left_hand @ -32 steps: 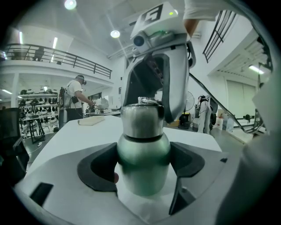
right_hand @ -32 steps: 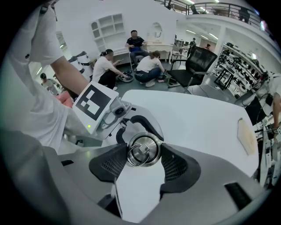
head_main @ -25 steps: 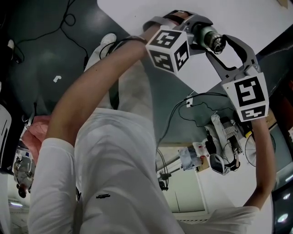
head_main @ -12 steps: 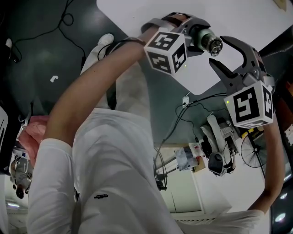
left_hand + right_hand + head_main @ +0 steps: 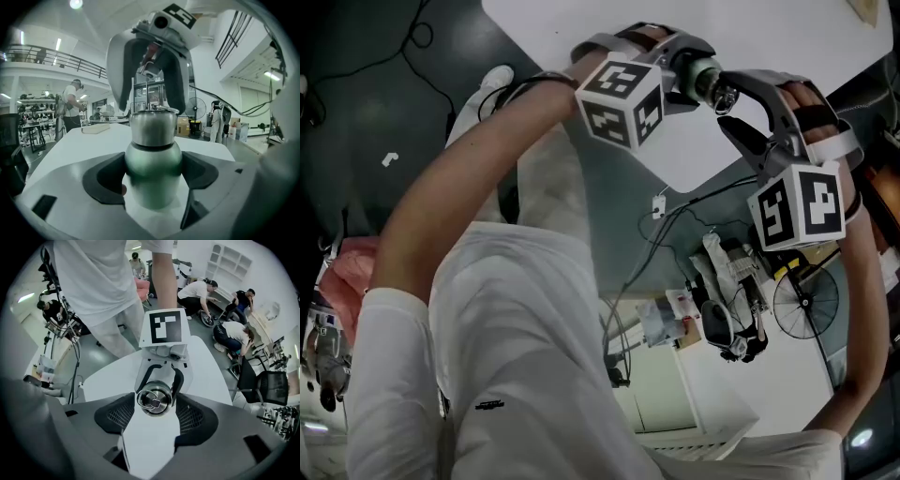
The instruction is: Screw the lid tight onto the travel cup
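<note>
My left gripper is shut on the green body of the travel cup, holding it sideways above the table corner. In the left gripper view the cup fills the space between the pads, and its steel lid points away from the camera. My right gripper faces the lid end-on. In the right gripper view the lid, with its ring handle, sits at the tips of the open jaws. A small gap shows on each side, and the mesh pads do not press on it.
A white table lies under both grippers. Cables, a fan and boxed gear are on the dark floor below its edge. Several people sit and crouch beyond the table in the right gripper view.
My right gripper has rolled about its own axis, so its marker cube now shows two faces; its jaws have stayed wide at the lid. The left gripper and cup have drifted slightly left.
</note>
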Action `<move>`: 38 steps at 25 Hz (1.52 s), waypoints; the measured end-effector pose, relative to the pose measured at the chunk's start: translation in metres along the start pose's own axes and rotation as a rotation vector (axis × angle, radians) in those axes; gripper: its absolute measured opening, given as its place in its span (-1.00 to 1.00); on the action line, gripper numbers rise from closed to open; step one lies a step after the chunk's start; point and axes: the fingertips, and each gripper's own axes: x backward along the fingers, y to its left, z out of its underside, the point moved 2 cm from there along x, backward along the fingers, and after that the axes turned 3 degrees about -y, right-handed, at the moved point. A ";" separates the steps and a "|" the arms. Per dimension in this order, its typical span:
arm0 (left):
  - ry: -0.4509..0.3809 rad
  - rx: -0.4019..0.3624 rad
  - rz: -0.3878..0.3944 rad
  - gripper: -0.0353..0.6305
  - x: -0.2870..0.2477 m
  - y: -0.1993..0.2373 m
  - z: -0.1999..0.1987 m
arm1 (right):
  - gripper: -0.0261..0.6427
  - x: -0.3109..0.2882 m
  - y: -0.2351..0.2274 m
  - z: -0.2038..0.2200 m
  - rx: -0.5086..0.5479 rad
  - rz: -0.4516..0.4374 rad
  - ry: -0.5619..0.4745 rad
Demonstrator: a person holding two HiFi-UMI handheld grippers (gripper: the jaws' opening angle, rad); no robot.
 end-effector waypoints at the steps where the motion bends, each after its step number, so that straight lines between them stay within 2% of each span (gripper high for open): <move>1: -0.001 0.000 0.000 0.20 0.000 0.000 0.000 | -0.19 0.000 -0.001 0.001 0.019 -0.007 0.001; 6: 0.004 -0.001 0.002 0.20 0.001 0.000 0.000 | -0.18 -0.008 0.002 0.007 0.200 -0.030 0.050; 9: 0.004 -0.002 0.007 0.20 0.000 -0.001 0.000 | -0.19 -0.013 0.003 0.010 0.299 -0.007 0.079; 13: 0.002 -0.002 0.014 0.20 0.001 0.000 -0.001 | -0.23 -0.014 0.000 0.009 0.275 0.016 0.071; 16: 0.003 -0.003 0.012 0.20 0.001 0.000 0.000 | -0.23 -0.015 -0.002 0.008 0.180 0.024 0.055; 31: 0.007 -0.001 0.009 0.20 0.000 0.000 0.001 | -0.23 -0.015 -0.010 0.011 -0.469 0.110 -0.009; 38: 0.007 0.000 0.007 0.20 0.000 0.000 0.001 | -0.23 -0.015 -0.012 0.012 -0.708 0.166 -0.018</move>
